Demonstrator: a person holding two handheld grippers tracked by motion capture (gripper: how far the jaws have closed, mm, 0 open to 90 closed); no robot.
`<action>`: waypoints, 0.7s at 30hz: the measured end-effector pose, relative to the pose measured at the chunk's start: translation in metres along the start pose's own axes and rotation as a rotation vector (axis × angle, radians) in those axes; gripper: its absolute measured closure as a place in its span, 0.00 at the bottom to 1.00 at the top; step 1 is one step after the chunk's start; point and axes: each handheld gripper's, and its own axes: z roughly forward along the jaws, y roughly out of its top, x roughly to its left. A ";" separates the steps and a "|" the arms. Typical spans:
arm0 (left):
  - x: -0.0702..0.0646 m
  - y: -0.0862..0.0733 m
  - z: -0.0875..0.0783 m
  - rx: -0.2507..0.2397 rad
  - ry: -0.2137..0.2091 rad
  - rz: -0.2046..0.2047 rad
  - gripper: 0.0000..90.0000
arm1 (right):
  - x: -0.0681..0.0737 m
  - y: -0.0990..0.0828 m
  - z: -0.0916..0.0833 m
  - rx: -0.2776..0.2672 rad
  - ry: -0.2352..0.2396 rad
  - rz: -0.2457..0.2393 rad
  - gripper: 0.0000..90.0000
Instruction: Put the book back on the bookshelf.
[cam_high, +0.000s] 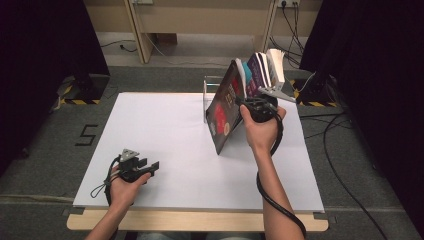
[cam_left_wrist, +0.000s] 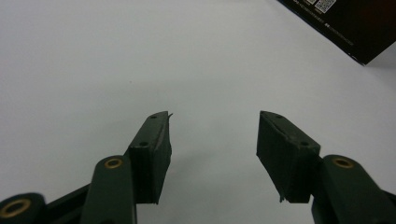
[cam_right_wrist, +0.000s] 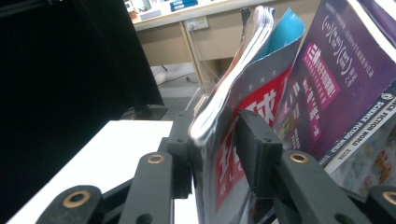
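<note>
A dark-covered magazine (cam_high: 225, 107) leans tilted on the white board (cam_high: 165, 130), its top resting against a row of books. My right gripper (cam_high: 247, 102) is at the magazine's upper edge. In the right gripper view the grey and red magazine (cam_right_wrist: 261, 93) stands between the jaws of that gripper (cam_right_wrist: 215, 140); the jaws are open, with a little room beside the right pad. My left gripper (cam_high: 150, 166) rests low over the board at the front left. It is open (cam_left_wrist: 212, 135) with nothing between its jaws.
Behind the magazine stand a teal book (cam_right_wrist: 285, 32), a purple book (cam_high: 257, 72) and a white one (cam_high: 276, 65). A clear stand (cam_high: 212, 87) is at the board's back edge. The magazine's dark corner (cam_left_wrist: 345, 28) shows in the left gripper view. Cables (cam_high: 345, 165) lie on the floor at right.
</note>
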 end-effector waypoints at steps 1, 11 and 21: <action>0.000 0.000 0.000 0.000 0.000 0.000 0.49 | -0.001 0.002 0.001 0.015 0.000 0.009 0.72; -0.001 0.000 -0.001 -0.002 -0.002 0.009 0.49 | -0.009 0.015 0.027 0.140 -0.083 0.059 0.70; -0.002 0.000 0.000 0.003 -0.004 0.014 0.49 | -0.012 0.024 0.042 0.219 -0.140 0.047 0.96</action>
